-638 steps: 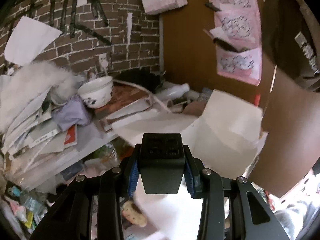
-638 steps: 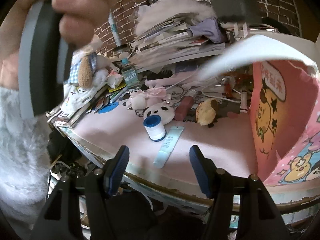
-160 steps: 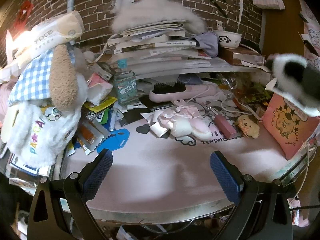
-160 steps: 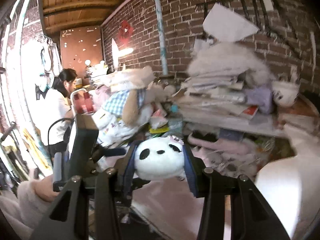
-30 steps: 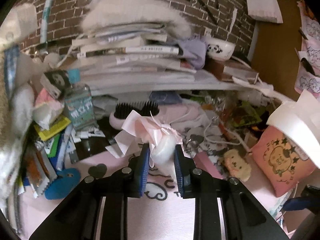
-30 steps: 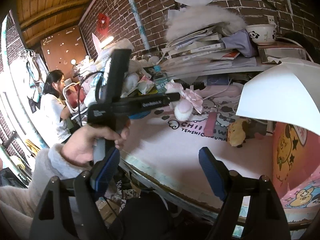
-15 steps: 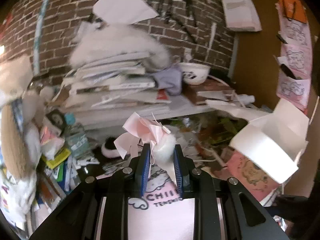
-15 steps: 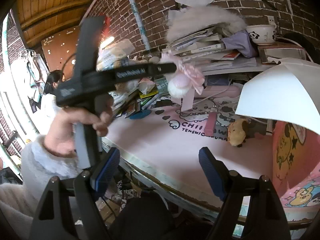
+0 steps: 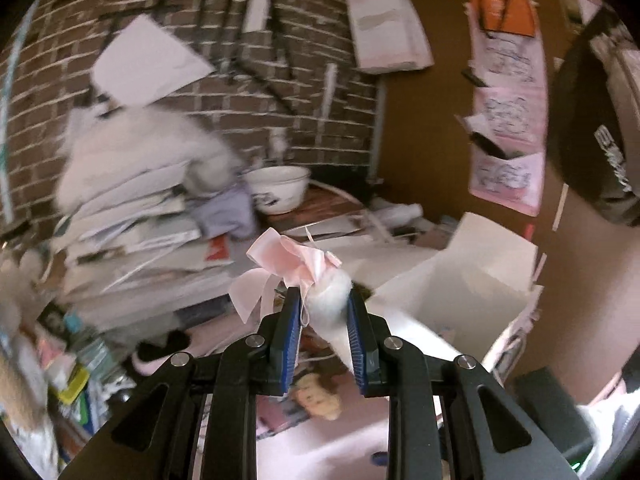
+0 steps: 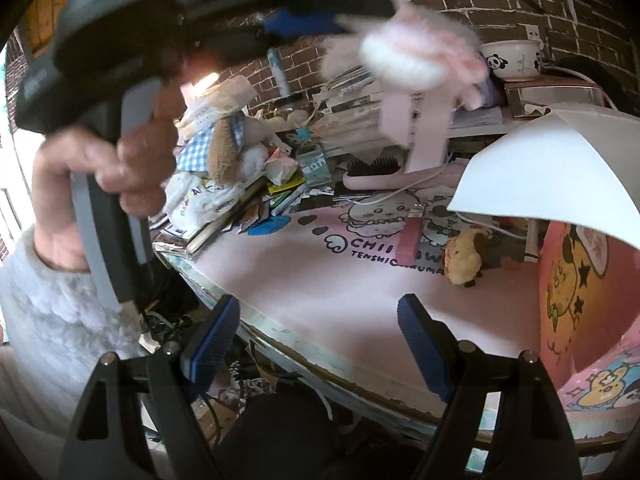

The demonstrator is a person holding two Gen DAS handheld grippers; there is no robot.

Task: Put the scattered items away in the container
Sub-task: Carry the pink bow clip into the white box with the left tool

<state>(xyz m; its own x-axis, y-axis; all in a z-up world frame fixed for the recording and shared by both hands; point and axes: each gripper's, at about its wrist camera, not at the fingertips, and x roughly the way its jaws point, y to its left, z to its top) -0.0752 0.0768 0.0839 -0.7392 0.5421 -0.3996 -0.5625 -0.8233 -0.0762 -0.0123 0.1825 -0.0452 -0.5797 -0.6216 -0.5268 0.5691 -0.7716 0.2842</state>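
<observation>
My left gripper (image 9: 323, 312) is shut on a white fluffy pom-pom with a pink ribbon bow (image 9: 298, 266), held high in the air. The right wrist view shows that same pom-pom (image 10: 404, 58) blurred at the top, with the left gripper (image 10: 320, 20) gripped by a hand (image 10: 120, 168). The pink cartoon container (image 10: 576, 300) with its white flap (image 10: 556, 176) stands at the right; from the left wrist it is the white-lined box (image 9: 476, 280) ahead and to the right. My right gripper (image 10: 320, 340) hangs open over the mat's near edge. A yellow plush (image 10: 464, 258) and a pink bar (image 10: 412, 236) lie on the mat.
A pink printed mat (image 10: 320, 272) covers the desk. Stacked papers and books (image 9: 132, 224), a panda bowl (image 9: 278, 188), a hairbrush (image 10: 376, 172), a bottle (image 10: 314, 160) and a checked plush dog (image 10: 224, 148) crowd the back and left. A brick wall (image 9: 192, 76) stands behind.
The left gripper has risen and swung right with the pom-pom, from above the mat toward the container. The right gripper stays put and open.
</observation>
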